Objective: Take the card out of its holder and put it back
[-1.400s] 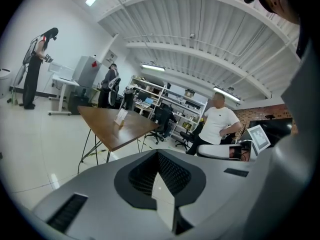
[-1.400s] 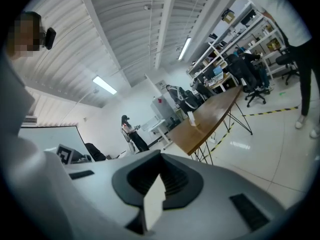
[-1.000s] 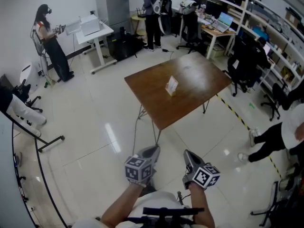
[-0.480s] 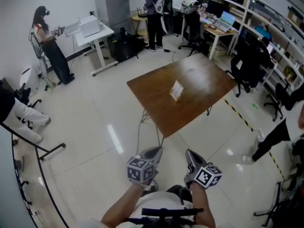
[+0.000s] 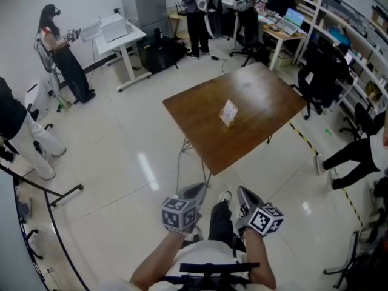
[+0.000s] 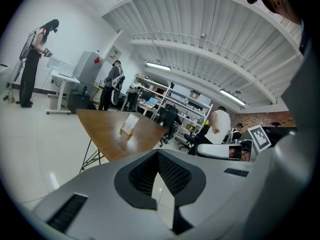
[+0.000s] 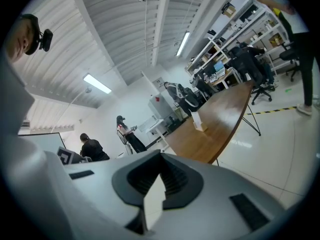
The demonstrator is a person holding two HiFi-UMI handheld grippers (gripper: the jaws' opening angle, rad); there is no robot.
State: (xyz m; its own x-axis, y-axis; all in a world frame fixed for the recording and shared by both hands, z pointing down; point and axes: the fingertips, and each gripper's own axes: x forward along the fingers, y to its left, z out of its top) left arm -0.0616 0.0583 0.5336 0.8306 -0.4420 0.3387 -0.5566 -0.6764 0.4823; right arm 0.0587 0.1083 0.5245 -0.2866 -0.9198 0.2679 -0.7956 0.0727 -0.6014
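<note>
Glossy white tile floor (image 5: pixel 121 180), brown table (image 5: pixel 206 132) mid-frame, shelving (image 5: pixel 348 38) upper right, white desk (image 5: pixel 130 41) and grey cabinet (image 5: pixel 142 5) upper left.

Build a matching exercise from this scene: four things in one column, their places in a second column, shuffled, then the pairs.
1. white card in its holder
2. brown wooden table
3. right gripper
4. white desk

A. far off, beside the grey cabinet
B. over the pale floor, short of the table
C. upright on the tabletop
D. on thin legs, mid-room

Pairs: 1-C, 2-D, 3-B, 4-A.
</note>
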